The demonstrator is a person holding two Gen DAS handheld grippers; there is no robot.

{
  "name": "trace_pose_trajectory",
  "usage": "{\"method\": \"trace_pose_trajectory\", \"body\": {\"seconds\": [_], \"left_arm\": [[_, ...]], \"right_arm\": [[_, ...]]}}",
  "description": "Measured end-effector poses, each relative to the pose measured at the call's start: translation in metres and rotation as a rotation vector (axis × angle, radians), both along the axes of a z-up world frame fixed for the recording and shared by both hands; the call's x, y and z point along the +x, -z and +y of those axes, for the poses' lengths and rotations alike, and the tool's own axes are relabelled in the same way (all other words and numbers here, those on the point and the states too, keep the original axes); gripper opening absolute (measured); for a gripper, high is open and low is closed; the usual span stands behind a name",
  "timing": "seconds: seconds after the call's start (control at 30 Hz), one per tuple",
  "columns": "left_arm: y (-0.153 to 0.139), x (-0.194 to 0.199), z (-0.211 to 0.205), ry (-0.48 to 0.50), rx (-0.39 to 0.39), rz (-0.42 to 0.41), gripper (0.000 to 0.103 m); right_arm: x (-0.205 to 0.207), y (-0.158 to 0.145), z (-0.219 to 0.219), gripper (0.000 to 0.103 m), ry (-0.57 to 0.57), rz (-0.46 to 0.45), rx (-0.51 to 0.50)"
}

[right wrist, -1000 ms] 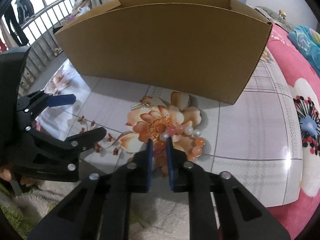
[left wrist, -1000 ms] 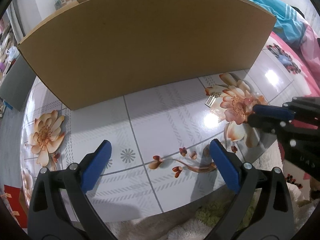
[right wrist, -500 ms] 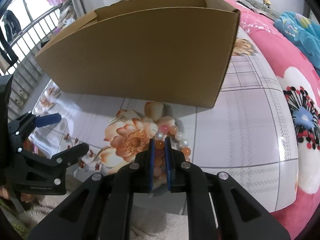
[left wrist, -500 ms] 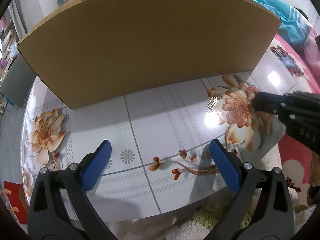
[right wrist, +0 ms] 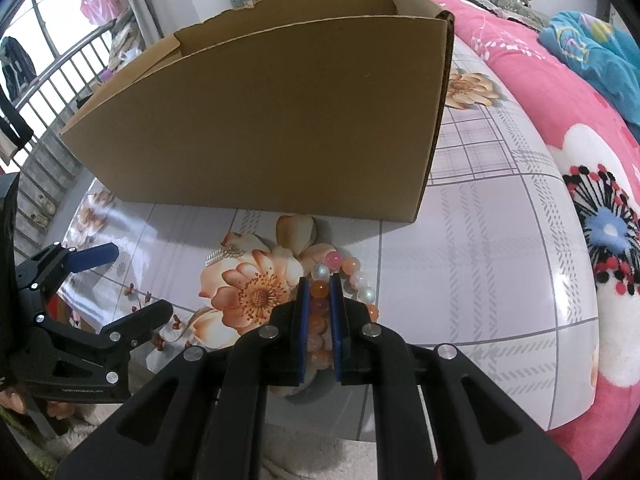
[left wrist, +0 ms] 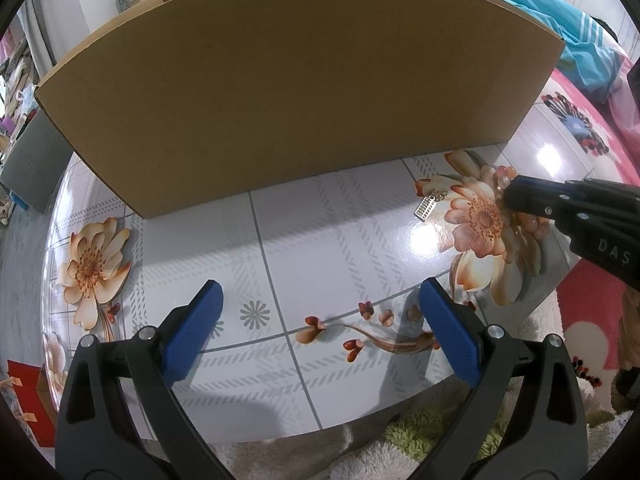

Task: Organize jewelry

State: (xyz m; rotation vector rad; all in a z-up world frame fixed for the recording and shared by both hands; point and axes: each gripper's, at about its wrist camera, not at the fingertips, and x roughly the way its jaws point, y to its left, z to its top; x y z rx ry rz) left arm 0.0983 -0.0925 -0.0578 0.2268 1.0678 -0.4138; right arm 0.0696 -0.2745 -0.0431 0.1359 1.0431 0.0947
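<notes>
My right gripper (right wrist: 320, 284) is shut on a bead bracelet (right wrist: 362, 282) of pink, orange and white beads, held just above the flowered table top (right wrist: 460, 280). In the left wrist view the right gripper (left wrist: 510, 196) shows at the right, with a few beads (left wrist: 502, 174) at its tip. A small silver chain piece with a comb-like charm (right wrist: 222, 255) lies on the table left of the bracelet; it also shows in the left wrist view (left wrist: 428, 204). My left gripper (left wrist: 320, 316) is open and empty over the table's front. An open cardboard box (right wrist: 280, 120) stands behind.
The cardboard box (left wrist: 300, 92) fills the back of the table. A pink flowered blanket (right wrist: 580, 160) lies to the right. A shaggy rug (left wrist: 400, 448) lies below the table's front edge. A railing (right wrist: 40, 92) is at the far left.
My right gripper has moved forward and up toward the box with the bracelet in it. The left gripper has stayed open, shifting only slightly.
</notes>
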Motion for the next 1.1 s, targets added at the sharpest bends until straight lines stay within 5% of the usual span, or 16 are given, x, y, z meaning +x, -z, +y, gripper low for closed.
{"method": "trace_pose_trajectory", "body": {"seconds": [0.73,0.9,1.1], "left_arm": [[-0.001,-0.004,0.003,0.037,-0.010,-0.018,0.095],[-0.017,-0.007,0.005,0.089,-0.090,-0.096,0.095],[-0.027,0.000,-0.009,0.188,-0.188,-0.095,0.066]], "right_arm": [[-0.006,0.001,-0.004,0.010,0.009,-0.010,0.025],[-0.008,0.001,-0.006,0.010,0.011,-0.010,0.032],[-0.010,0.001,-0.009,0.010,0.019,-0.014,0.049]]}}
